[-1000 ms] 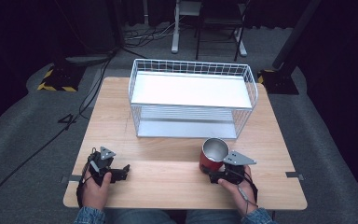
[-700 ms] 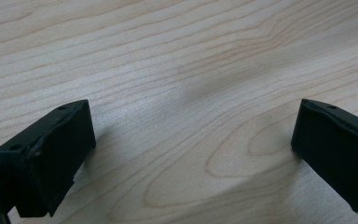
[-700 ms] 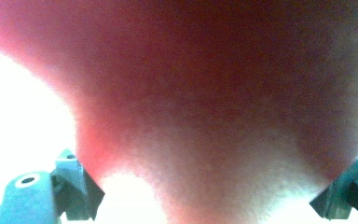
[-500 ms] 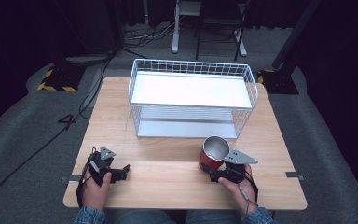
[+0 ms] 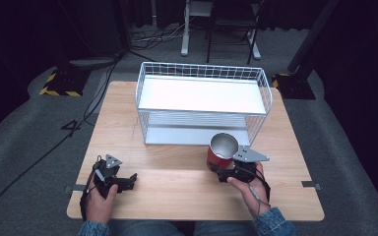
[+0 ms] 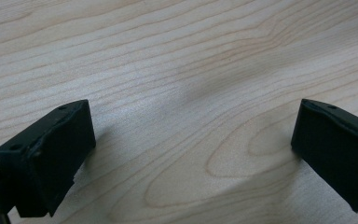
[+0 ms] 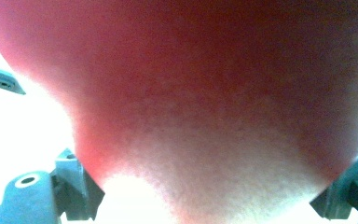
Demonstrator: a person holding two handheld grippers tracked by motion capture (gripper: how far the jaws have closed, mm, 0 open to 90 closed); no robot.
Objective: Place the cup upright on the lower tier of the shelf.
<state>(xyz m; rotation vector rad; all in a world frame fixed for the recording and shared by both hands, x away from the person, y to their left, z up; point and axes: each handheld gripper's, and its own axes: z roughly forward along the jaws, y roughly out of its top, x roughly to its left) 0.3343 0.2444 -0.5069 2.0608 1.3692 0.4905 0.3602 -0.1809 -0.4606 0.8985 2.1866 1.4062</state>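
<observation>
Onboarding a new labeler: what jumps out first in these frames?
The red metal cup, open top up, clamped in the right hand-held gripper near the table's front right; up close its red wall crowds the right gripper view. Behind it stands a white wire two-tier rack, both shelves bare. The left hand-held gripper rests open on the wooden table.

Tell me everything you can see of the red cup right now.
The red cup is a round cup with a red outer wall and a shiny, metal-looking inside that looks empty. It stands about upright, mouth up, near the front of the white wire basket. The right hand-held gripper is shut on its lower wall. In the right gripper view its blurred red side sits close between the jaws. Whether its base touches the table cannot be told.
</observation>
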